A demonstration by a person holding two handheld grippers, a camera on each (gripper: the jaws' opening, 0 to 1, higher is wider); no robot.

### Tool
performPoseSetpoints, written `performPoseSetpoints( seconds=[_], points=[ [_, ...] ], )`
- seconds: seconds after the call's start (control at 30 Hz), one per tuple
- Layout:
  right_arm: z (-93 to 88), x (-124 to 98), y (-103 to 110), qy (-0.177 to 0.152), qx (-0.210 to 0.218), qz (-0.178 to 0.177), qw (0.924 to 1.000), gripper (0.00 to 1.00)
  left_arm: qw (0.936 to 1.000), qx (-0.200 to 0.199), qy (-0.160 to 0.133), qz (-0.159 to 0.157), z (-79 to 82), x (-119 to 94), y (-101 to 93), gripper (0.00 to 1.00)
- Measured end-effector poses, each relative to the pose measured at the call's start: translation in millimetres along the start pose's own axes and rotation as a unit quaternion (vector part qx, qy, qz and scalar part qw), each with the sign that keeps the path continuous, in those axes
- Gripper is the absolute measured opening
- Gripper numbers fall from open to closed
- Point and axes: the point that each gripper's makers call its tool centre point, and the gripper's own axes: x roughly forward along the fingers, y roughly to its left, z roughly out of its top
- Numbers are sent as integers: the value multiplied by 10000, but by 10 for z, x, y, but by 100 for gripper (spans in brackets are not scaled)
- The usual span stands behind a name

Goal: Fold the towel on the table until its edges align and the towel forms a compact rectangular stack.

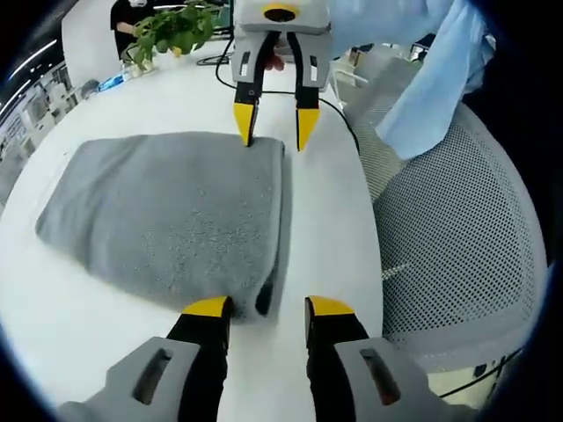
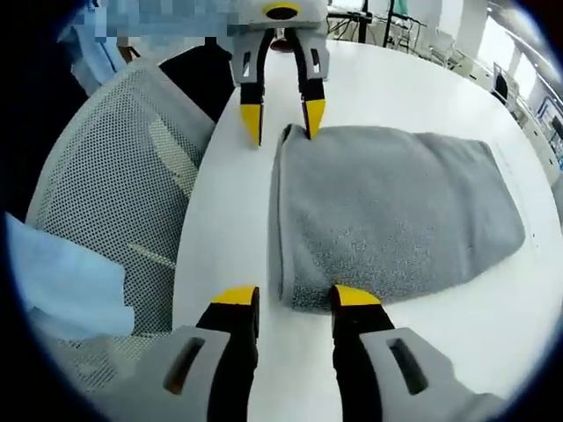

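A grey towel lies folded on the white table, its thick folded edge toward the table's chair side. My left gripper is open at the near corner of that edge, one jaw over the towel and one over bare table. The right gripper stands open at the far corner. In the right gripper view the towel spreads to the right on the table. My right gripper is open astride its near corner, and the left gripper is open at the far one.
A grey mesh chair stands close against the table edge, also seen as the mesh chair. A person's light-blue garment hangs over it. A potted plant and a black cable sit at the far end.
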Motion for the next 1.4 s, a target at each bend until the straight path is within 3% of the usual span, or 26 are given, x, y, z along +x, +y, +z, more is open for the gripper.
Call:
performPoseSetpoints(
  seconds=[0.27, 0.53, 1.07, 1.27, 1.4],
  points=[
    [11, 27, -5, 187, -21, 103, 9998, 31, 9999, -44, 99, 10, -14, 12, 16, 34],
    [-19, 58, -3, 459, -312, 62, 9984, 30, 9987, 317, 356, 167, 28, 18, -27, 30],
    [-38, 98, -37, 560, -658, 22, 9963, 24, 9997, 1, 252, 10, 1, 27, 45, 29],
    [-58, 110, -30, 665, -1372, -245, 9880, 23, 9998, 29, 204, 79, 10, 21, 38, 28],
    [-59, 99, -62, 556, -1157, -305, 9913, 21, 9998, 2, 168, 87, -2, 28, 53, 28]
  ],
)
